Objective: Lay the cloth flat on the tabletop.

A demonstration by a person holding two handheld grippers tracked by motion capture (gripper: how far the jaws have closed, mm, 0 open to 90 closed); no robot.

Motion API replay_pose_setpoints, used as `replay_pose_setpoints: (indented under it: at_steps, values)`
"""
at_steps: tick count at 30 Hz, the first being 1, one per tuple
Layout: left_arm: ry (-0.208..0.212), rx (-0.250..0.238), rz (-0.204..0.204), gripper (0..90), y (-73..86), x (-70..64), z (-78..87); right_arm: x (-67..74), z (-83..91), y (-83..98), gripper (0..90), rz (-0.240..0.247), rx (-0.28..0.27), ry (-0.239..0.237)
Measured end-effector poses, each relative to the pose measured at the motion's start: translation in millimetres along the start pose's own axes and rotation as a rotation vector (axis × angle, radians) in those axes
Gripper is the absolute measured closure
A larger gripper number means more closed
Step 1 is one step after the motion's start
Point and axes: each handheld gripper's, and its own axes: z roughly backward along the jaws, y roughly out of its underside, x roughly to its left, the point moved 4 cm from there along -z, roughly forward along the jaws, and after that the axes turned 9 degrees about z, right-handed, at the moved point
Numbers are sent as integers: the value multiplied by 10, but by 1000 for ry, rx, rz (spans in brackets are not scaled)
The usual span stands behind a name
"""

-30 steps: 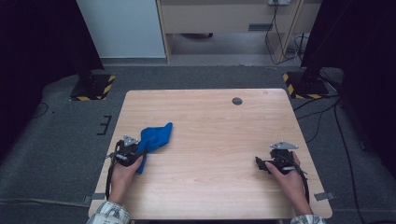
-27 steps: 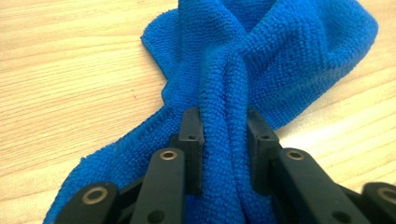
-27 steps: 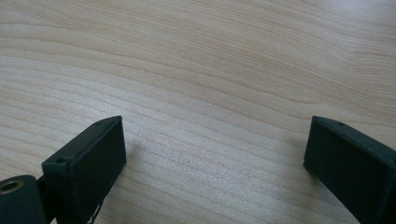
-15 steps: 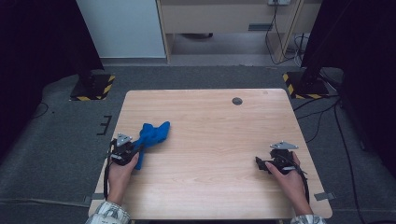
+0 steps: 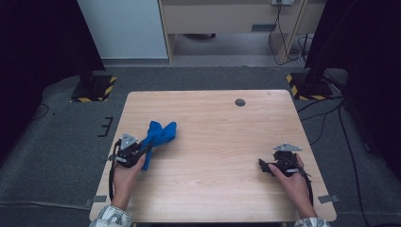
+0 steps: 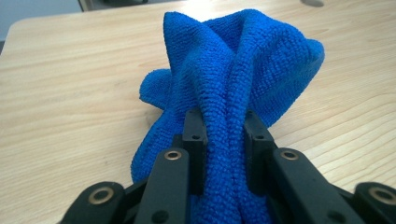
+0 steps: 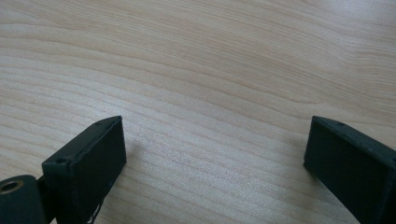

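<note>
- Blue cloth [image 6: 233, 84] is bunched between the jaws of the left gripper [image 5: 142, 152], pads pressing on a thick fold, near the left edge of the table [image 5: 217, 189].
- Those jaws have just been closing, with the cloth gathered tighter between them than a second ago.
- Its far end now rises in a peak, so the lift looks under way.
- Right gripper [image 7: 215, 154] hangs spread wide over bare wood, nothing between its jaws, well apart from the cloth.
</note>
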Motion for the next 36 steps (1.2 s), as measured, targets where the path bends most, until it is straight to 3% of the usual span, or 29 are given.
replay_pose_setpoints:
  at_steps: [10,15,19,24,29,36]
  values:
    - [48,-14,-44,746,-50,-255,22,2,1,-1,56,-2,1,0]
    - [89,1,-84,745,-44,-489,-46,1,0,0,55,0,0,0]
    - [105,4,-106,746,-60,-594,-81,2,0,-1,55,-2,1,0]
    - [137,51,-164,745,-78,-785,-340,1,0,0,56,0,0,0]
    - [166,59,-196,745,-138,-952,-421,1,0,0,55,0,0,-1]
    - [242,69,-183,746,-239,-1240,-586,1,0,0,55,0,0,-1]
